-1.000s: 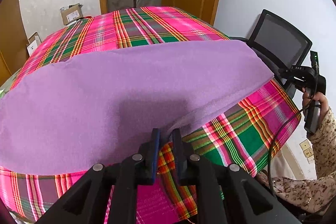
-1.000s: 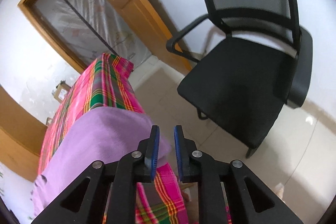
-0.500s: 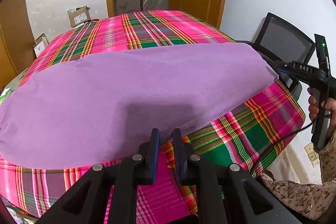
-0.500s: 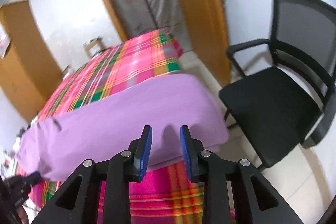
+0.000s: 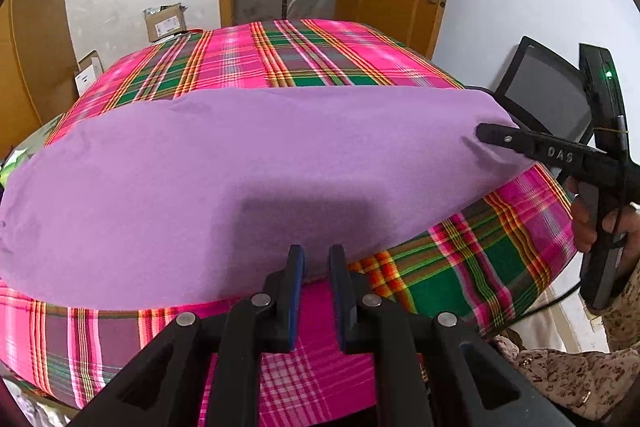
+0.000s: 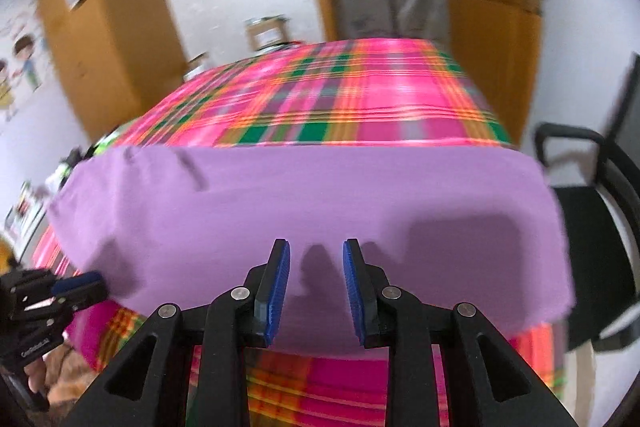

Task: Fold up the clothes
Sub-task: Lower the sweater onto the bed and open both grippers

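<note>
Right gripper (image 6: 316,281) fingers apart over purple cloth (image 6: 320,203) — left gripper (image 5: 316,291) narrowly apart.

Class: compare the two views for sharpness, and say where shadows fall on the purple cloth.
Left wrist view: sharp; a soft dark shadow lies on the purple cloth ahead of the left gripper. Right wrist view: motion-blurred plaid tablecloth and door; shadows fall ahead of the right gripper.

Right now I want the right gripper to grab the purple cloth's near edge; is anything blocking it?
Nothing visible does. The right gripper is open just above the flat purple cloth on the pink plaid tablecloth.
</note>
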Demonstrator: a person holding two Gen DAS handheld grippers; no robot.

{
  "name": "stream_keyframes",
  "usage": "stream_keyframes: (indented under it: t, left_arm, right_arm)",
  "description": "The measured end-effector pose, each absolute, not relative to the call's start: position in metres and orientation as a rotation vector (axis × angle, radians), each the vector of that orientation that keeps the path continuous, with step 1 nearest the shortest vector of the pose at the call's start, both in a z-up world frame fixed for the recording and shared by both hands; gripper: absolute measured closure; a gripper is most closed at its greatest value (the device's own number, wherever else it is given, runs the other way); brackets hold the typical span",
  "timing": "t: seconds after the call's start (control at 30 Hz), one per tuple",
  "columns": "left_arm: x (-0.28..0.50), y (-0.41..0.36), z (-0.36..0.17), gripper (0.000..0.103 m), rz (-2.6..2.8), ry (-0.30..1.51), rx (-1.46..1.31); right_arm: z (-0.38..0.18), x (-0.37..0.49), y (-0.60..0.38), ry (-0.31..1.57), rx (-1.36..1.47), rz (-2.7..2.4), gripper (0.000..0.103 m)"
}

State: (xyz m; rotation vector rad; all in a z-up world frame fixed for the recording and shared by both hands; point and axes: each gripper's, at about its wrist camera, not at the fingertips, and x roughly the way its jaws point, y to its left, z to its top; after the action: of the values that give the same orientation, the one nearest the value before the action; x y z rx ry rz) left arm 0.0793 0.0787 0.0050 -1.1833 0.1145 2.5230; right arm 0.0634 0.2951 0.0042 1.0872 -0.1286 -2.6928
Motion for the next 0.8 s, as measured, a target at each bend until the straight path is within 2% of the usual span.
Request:
stream_keyframes:
  t: [0.3,0.4,0.6,0.8]
  left_arm:
    - [0.081,0.053,0.001,0.090,2.545,0.051,-1.213]
    - [0.086,0.039,0.003,0.090,2.569,0.026,-1.213]
    - [0.094,0.002,0.004,0.090,2.650,-0.036,-1.214]
    - [0.086,-0.021,0.005,0.090,2.688,-0.118,-1.229]
  right_arm:
    - [-0.013,0.059,0.224,0.034,1.088,-2.526,0.074]
    - [-0.013,0.063,0.213,0.085,1.073,-2.529,0.070]
    - [-0.006,0.078,0.182,0.282,0.938,-2.535,0.069]
    - [-0.012,0.084,0.158,0.336,0.933,-2.447,0.069]
